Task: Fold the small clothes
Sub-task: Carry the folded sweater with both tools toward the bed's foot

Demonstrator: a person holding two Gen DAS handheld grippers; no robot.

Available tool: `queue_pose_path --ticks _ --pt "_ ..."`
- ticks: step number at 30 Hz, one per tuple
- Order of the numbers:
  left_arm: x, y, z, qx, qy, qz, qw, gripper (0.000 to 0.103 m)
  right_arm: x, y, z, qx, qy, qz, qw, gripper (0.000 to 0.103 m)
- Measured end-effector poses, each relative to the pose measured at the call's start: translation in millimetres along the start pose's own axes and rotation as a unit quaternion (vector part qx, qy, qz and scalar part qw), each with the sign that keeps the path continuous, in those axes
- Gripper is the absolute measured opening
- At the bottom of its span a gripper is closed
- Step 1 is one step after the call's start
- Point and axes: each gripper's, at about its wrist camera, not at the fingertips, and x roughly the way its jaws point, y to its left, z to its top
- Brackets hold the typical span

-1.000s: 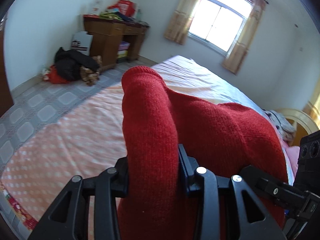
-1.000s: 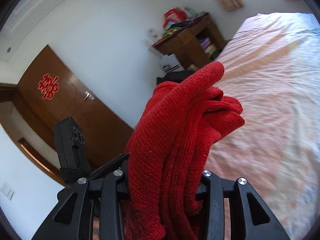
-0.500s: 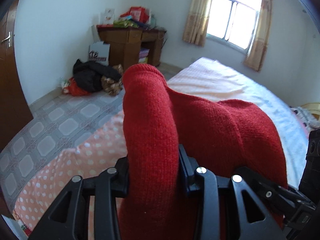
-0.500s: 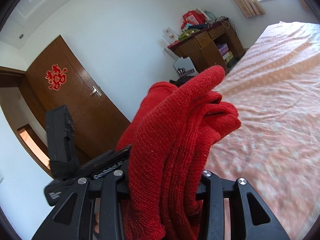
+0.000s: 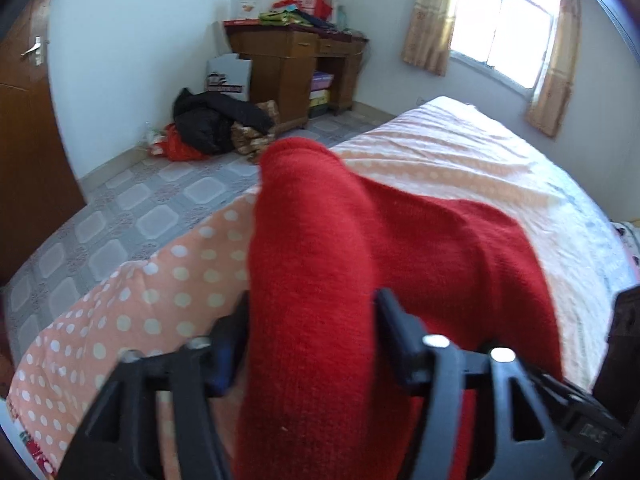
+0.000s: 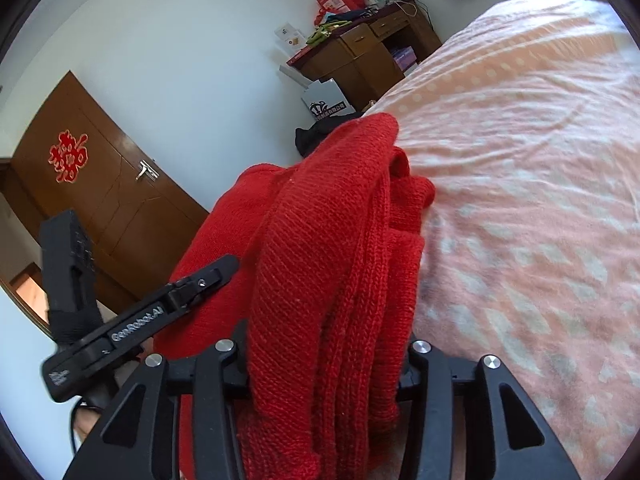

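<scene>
Garment: red knit sweater (image 5: 320, 280), folded, spans both grippers above the bed (image 5: 460, 168). Left gripper (image 5: 312, 312) fingers have just been opening; fabric remains between them. Right gripper (image 6: 324, 344) fingers have opened slightly, folds still touching both.

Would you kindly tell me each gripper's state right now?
Left gripper: just opened, sweater loose between fingers.
Right gripper: opening slightly, still holding the sweater.
</scene>
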Motion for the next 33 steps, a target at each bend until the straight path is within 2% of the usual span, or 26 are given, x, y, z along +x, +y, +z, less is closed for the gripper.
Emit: queue_pose_path --ticks 1,5,9,12,14,15,16,19,20,22,24,26,30,33 --pt "1 3 1 -0.008 0.003 0.006 0.9999 0.083 -1 2 0 -0.002 0.003 -0.005 1.0 0.046" --pt "4 15 2 -0.036 0.017 -0.019 0.999 0.087 -18 6 -4 -0.005 0.002 -0.02 1.0 0.047" --pt "1 8 -1 -0.024 0.006 -0.006 0.9997 0.087 -40 6 -4 0.012 -0.016 -0.035 0.999 0.049" --pt "0 6 -2 -0.025 0.004 -0.002 0.9997 0.088 -58 27 -1 -0.027 -0.064 -0.101 0.992 0.049" --pt "0 8 -2 -0.031 0.003 -0.002 0.9995 0.089 -70 50 4 -0.073 -0.114 -0.187 0.973 0.049" --pt "0 8 -2 -0.032 0.003 -0.002 0.9995 0.089 -73 60 6 -0.093 -0.127 -0.195 0.968 0.048" --pt "0 8 -2 -0.031 0.002 0.0 0.9995 0.089 -72 66 10 -0.107 -0.128 -0.186 0.968 0.039" --pt "-1 5 -3 -0.026 -0.003 0.01 0.9996 0.09 -52 87 7 -0.165 -0.092 -0.179 0.966 0.019" --pt "-2 5 -3 -0.024 -0.004 0.013 0.9996 0.09 -41 91 4 -0.18 -0.081 -0.185 0.963 0.017" --pt "-3 2 -4 -0.022 -0.006 0.016 0.9996 0.091 -15 91 9 -0.179 -0.056 -0.208 0.96 0.016" --pt "-3 2 -5 -0.02 -0.006 0.019 0.9996 0.091 -1 76 12 -0.148 -0.043 -0.219 0.964 0.016" --pt "-3 1 -4 -0.017 -0.006 0.024 0.9996 0.091 4 62 14 -0.132 -0.033 -0.211 0.968 0.016" --pt "-2 -2 -3 -0.013 -0.006 0.03 0.9995 0.091 17 57 27 -0.147 -0.008 -0.213 0.966 0.016" --pt "0 0 -3 -0.02 -0.003 0.026 0.9995 0.091 27 50 29 -0.159 -0.017 -0.215 0.963 0.016"
